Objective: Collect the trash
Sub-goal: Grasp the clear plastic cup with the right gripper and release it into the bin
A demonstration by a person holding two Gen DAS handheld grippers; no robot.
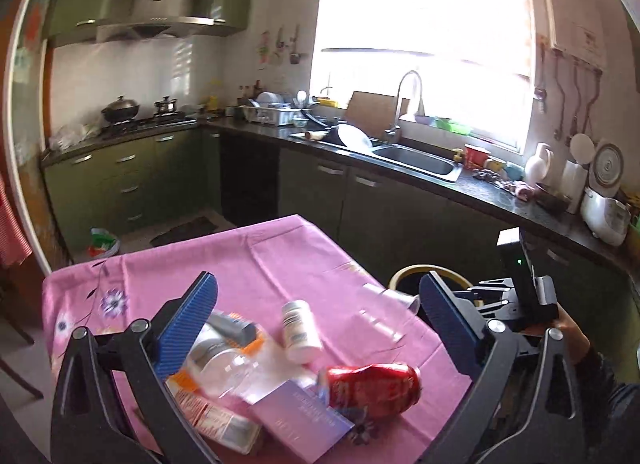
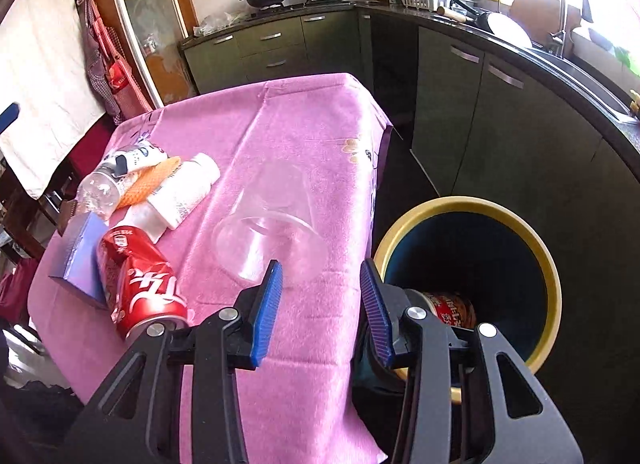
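Trash lies on the pink-clothed table (image 2: pixel 304 124): a crushed red can (image 2: pixel 140 280), a purple box (image 2: pixel 78 252), a white bottle (image 2: pixel 184 192), a clear plastic bottle (image 2: pixel 100 188) and a clear cup (image 2: pixel 272 236) on its side. My right gripper (image 2: pixel 320 304) is open and empty, just short of the cup's mouth at the table's edge. Beside the table stands a yellow-rimmed bin (image 2: pixel 464 203) with a red container (image 2: pixel 452 308) inside. My left gripper (image 1: pixel 316 320) is open wide above the white bottle (image 1: pixel 300 332), the red can (image 1: pixel 372 384) and the purple box (image 1: pixel 304 420), holding nothing.
Green kitchen cabinets (image 1: pixel 360 200) and a dark counter with a sink (image 1: pixel 416 160) run behind the table and bin. A stove with a wok (image 1: pixel 120 108) is at the far left. A bag (image 1: pixel 102 242) lies on the floor. The right gripper's body (image 1: pixel 520 296) shows beside the bin rim (image 1: pixel 424 269).
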